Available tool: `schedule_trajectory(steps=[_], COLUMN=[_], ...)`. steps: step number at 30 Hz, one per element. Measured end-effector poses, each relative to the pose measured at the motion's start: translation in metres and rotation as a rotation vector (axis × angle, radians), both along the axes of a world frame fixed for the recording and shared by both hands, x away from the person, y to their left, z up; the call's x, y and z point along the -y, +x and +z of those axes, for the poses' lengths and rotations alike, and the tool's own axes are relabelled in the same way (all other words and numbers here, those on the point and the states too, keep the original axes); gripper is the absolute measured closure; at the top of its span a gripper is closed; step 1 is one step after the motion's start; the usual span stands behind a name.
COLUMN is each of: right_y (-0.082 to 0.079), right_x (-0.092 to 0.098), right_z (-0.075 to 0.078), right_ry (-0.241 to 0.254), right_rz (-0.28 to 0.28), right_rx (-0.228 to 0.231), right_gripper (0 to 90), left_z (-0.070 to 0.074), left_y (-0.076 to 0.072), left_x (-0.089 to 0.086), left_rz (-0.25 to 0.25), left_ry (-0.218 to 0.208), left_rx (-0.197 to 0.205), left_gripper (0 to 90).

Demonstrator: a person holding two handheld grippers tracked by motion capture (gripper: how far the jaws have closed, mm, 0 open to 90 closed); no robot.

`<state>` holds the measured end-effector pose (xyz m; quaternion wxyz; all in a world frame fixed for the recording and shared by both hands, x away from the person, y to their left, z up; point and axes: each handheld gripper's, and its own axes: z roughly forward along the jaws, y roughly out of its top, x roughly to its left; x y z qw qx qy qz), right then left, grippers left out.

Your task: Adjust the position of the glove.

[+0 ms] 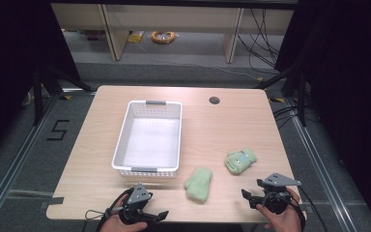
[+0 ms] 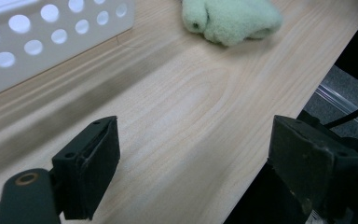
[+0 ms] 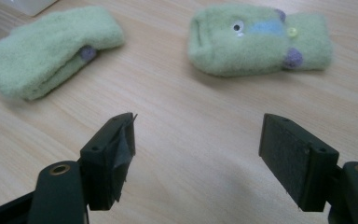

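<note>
Hovering near worktop's near edge: left hand-held gripper [image 1: 160, 215], right hand-held gripper [image 1: 249, 195], both jaws spread, empty | 2 fuzzy pale-green mittens: plain mitten [image 1: 198, 183] near-edge middle, button-eyed mitten [image 1: 240, 160] toward right edge | white perforated plastic basket [image 1: 147, 170] left of them, empty | likely step: pinch mid-body, lift clear of rim

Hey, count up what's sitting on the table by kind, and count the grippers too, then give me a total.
Green fuzzy mittens: 2, a plain one and one with a cartoon face
White perforated basket: 1
Handheld grippers: 2, the left gripper and the right gripper, both with jaws apart
Total: 5
</note>
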<state>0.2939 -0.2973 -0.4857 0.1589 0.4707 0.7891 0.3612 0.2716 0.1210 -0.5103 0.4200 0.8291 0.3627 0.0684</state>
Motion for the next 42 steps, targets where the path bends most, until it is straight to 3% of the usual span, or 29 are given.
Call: schedule_trajectory(steps=[1,2,4,5,7,8,15,17,19,20,25,27,28,31,32,34,37,39,40,42], right_y=[0.000,0.002,-0.001,0.002,0.002,0.002,0.002,0.002,0.003,0.002,0.002,0.004,0.003,0.004,0.005,0.004,0.008,0.008,0.008,0.008], right_x=[0.000,0.002,-0.001,0.001,0.001,0.000,-0.002,-0.004,-0.005,-0.008,-0.010,-0.011,-0.013,-0.015,-0.015,-0.018,-0.020,-0.021,-0.023,-0.027], right_z=[0.000,-0.001,0.000,0.000,0.001,0.000,0.000,0.001,0.001,0.001,0.003,0.003,0.003,0.003,0.003,0.004,0.004,0.005,0.005,0.006], right_ry=[0.005,-0.005,0.013,-0.017,-0.020,-0.011,-0.009,-0.005,-0.006,0.031,0.018,0.013,0.020,0.023,0.018,0.023,0.025,0.016,0.025,0.032], right_rz=[0.003,0.024,0.004,0.034,0.030,0.040,0.061,0.060,0.070,0.069,0.074,0.099,0.086,0.100,0.112,0.102,0.133,0.132,0.135,0.135], right_rx=[-0.010,0.010,-0.008,0.040,0.038,0.038,0.043,0.048,0.047,0.028,0.029,0.038,0.025,0.029,0.045,0.032,0.037,0.048,0.046,0.044], right_gripper=[27.9,27.9,28.1,28.1,28.2,28.3,29.2,29.4,29.6,29.9,30.6,30.9,31.1,31.1,31.2,31.4,31.7,32.4,33.2,33.6], left_z=[0.000,0.000,0.000,0.000,0.000,-0.001,-0.001,0.000,0.001,0.001,-0.001,-0.001,-0.001,0.000,0.001,0.001,0.002,0.003,0.003,0.005], left_y=[0.000,0.000,0.000,0.000,0.000,0.000,0.000,0.002,0.001,0.001,0.000,-0.001,-0.001,-0.002,-0.001,-0.001,-0.001,0.000,0.000,0.000], left_x=[0.000,0.000,0.000,0.000,0.000,0.000,0.000,-0.001,-0.001,0.000,0.004,0.007,0.006,0.008,0.009,0.010,0.012,0.012,0.012,0.014], left_rz=[0.001,0.001,-0.001,0.005,0.009,0.005,0.004,-0.008,-0.020,-0.014,-0.007,-0.007,-0.011,-0.018,-0.032,-0.026,-0.015,-0.020,-0.019,-0.034], left_ry=[0.000,-0.001,-0.001,-0.004,-0.006,-0.004,-0.002,0.023,0.015,0.019,0.009,-0.020,0.004,-0.013,-0.004,-0.019,-0.036,-0.019,-0.016,-0.021], left_rx=[0.000,0.001,-0.004,-0.009,-0.020,0.001,0.003,-0.005,-0.011,-0.017,-0.009,-0.010,-0.019,-0.020,-0.002,-0.002,0.004,0.016,-0.002,0.020], left_gripper=[16.0,15.9,16.0,15.9,15.9,15.9,15.9,15.9,15.9,15.9,15.9,15.9,16.0,16.0,16.0,16.0,16.4,16.8,16.8,18.1])
